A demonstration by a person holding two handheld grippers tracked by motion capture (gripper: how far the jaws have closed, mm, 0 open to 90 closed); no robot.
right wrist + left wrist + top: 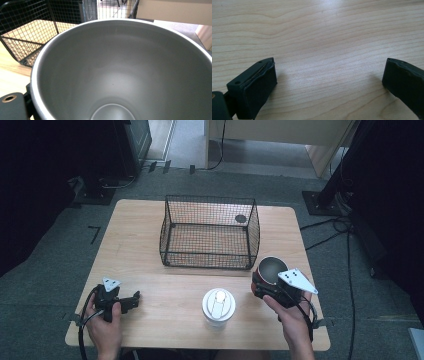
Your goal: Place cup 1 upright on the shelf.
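A steel-lined cup (272, 269) with a dark outside sits tilted in my right gripper (265, 280), which is shut on it, above the table's right front part. In the right gripper view the cup's grey inside (120, 75) is close up. A white tumbler with a lid (218, 306) stands upright at the front middle of the table, left of the held cup. My left gripper (133, 299) rests low at the front left. Its jaws stand wide apart over bare wood, with nothing between the pads (260, 87).
A black wire basket (210, 256) stands open-topped at the middle back of the wooden table (140, 245), just beyond the held cup; its mesh (27, 37) shows in the right gripper view. A small dark round spot (241, 218) shows through its far right corner. Cables lie on the floor at right.
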